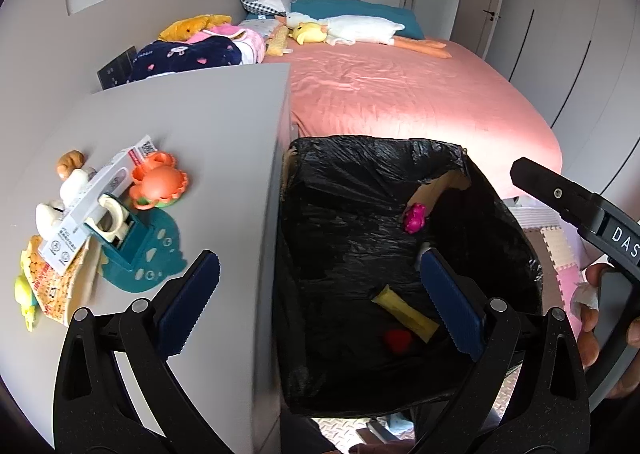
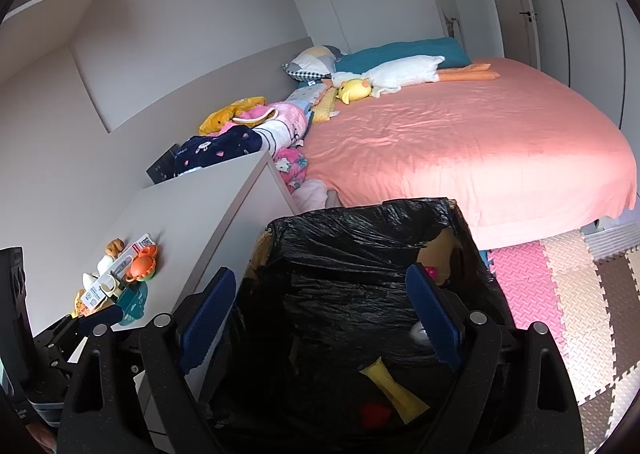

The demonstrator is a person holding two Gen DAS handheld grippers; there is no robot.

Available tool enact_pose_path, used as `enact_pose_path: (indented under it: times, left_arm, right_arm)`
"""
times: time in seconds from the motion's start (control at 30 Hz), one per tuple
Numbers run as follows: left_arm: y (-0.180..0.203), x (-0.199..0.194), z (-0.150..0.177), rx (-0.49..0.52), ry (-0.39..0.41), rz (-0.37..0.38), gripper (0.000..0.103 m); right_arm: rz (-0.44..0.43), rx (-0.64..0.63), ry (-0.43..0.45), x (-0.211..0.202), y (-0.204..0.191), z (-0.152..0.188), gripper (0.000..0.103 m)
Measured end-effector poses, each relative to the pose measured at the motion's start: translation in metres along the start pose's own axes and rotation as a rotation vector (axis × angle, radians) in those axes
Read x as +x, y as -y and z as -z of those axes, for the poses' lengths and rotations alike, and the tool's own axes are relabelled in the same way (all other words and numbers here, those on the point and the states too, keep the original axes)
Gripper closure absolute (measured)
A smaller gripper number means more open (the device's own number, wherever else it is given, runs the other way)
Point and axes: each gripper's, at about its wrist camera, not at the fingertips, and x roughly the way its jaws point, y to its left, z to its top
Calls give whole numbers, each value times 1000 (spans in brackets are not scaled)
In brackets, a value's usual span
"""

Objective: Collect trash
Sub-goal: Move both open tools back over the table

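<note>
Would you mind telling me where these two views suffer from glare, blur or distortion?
Left wrist view: sunlight washes out the pink bedspread just behind the black-lined bin, and the grey tabletop edge looks smeared. Right wrist view: fisheye curves the walls and bed edge; the bin interior is deeply shadowed.

A home bedroom, likely shared with a child: a large bed (image 2: pixel 472 142) with a salmon-pink cover fills the room, with a teal pillow (image 2: pixel 400 50), a long white plush goose (image 2: pixel 400 74) and a small yellow plush toy (image 2: pixel 354 89) at its head, and folded children's blankets (image 2: pixel 256 134) along the wall side. Beside the bed stands a grey bedside surface (image 1: pixel 192 114) carrying small toys and a tape dispenser (image 1: pixel 120 238), next to a cardboard bin lined with a black trash bag (image 2: pixel 360 254). Pastel interlocking foam play mats (image 2: pixel 568 294) cover the floor, and pale wardrobe doors (image 2: pixel 592 14) line the far wall.
</note>
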Motion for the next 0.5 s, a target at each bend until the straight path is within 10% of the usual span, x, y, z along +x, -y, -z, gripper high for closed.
enact_pose_path:
  times: [0.5]
  left_arm:
    - [-70,-29,10,-100,48,-114,6]
  right_arm:
    - [-96,-96,-37,24,-64,7,16]
